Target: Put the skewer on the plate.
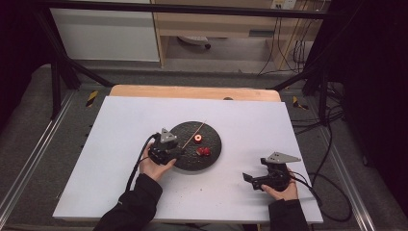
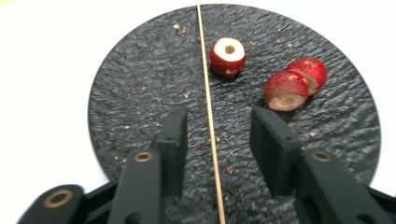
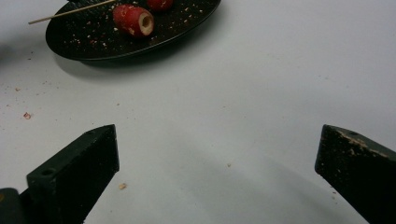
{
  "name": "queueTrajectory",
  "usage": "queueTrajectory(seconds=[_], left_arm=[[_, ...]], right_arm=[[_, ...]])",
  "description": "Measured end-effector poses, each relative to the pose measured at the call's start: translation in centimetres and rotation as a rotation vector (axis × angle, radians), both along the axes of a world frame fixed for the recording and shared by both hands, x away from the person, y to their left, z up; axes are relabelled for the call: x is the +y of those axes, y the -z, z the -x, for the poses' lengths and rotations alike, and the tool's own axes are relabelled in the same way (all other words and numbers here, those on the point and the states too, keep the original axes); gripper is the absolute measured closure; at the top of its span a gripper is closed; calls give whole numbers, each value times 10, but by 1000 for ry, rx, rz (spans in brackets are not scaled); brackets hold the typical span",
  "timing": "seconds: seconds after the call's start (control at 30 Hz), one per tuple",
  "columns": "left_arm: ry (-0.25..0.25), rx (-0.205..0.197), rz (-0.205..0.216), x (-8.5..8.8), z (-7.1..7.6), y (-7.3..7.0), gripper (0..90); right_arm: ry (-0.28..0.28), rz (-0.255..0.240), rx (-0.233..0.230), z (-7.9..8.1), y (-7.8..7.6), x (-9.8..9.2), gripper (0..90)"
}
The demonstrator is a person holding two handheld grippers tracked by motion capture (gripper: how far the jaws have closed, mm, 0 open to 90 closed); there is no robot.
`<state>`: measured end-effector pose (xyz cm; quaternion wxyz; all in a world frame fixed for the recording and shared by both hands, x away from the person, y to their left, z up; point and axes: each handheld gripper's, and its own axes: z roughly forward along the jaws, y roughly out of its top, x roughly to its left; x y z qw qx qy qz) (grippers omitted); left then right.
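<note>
A round black plate (image 1: 192, 154) sits near the middle of the white desk (image 1: 120, 183), a little toward the person's edge. On it lies a thin wooden skewer (image 2: 208, 112), running from the plate's near-left rim toward its far rim. Just beside the skewer, toward the far side, stands one red fruit piece with a hollow core (image 2: 227, 56); two more red fruit pieces (image 2: 294, 83) lie touching each other closer to the plate's right rim. The left gripper (image 2: 215, 135) hangs over the plate's near-left rim, its jaws partly apart on either side of the skewer, neither pad pressing on the stick, which rests loose on the plate. The right gripper (image 3: 217, 172) rests near the desk's near-right corner, well apart from the plate, its jaws spread wide over bare desk with nothing between them. Crumbs dot the plate and the desk around it.
</note>
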<state>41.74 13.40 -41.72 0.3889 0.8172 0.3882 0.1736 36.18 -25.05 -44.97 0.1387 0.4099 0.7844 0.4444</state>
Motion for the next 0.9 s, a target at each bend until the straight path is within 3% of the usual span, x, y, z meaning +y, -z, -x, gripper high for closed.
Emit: queueTrajectory(seconds=[0.3,0.47,0.73,0.9], left_arm=[[67,4,-8,26,14,-8,295],[100,10,-32,44,25,-5,170],[70,10,-34,80,42,5,80],[37,3,3,101,51,12,60]], right_arm=[[0,1,1,0,0,0,9],[-2,3,-1,0,0,0,9],[-5,5,4,0,0,0,8],[-8,11,8,1,2,1,8]])
